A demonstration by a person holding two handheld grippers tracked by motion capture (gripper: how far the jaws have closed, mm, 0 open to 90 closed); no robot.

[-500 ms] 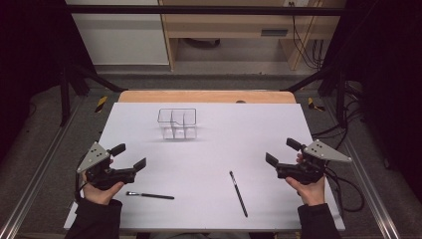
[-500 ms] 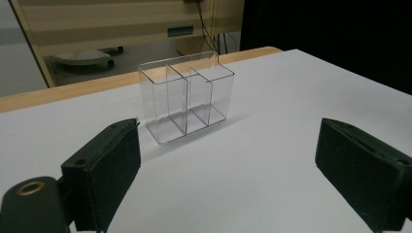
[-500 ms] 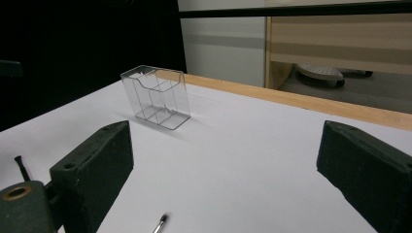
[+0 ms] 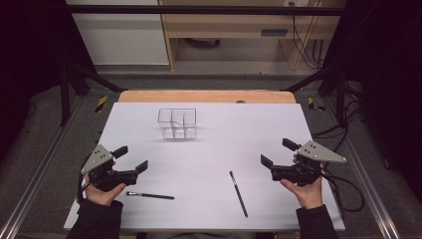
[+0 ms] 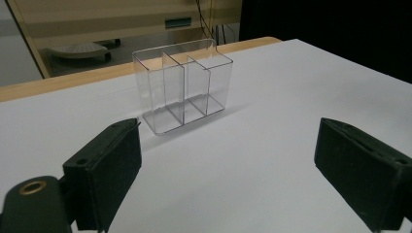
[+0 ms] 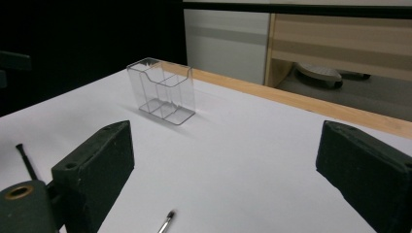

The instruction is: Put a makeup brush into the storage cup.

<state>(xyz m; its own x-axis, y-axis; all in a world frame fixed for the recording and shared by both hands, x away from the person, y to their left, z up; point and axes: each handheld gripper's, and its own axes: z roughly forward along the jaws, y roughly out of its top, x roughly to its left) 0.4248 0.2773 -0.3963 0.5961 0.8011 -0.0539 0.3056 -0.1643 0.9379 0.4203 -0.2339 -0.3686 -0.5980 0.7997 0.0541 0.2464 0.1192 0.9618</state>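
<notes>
Both hand-held grippers are spread wide, nothing in them. Left hand-held gripper [image 4: 133, 159] hovers over the near-left of the counter [image 4: 278, 124], right hand-held gripper [image 4: 277, 153] over the near-right. The brush [image 4: 150, 195] lies flat just near of the left one; the black pencil [image 4: 238, 193] lies near-centre, angled. Both look light, thin and stiff, likely to roll, so I'd pinch mid-shaft. The clear organizer [image 4: 177, 123] stands far-centre; looks like slick, brittle plastic. No readable labels or writing anywhere.
</notes>
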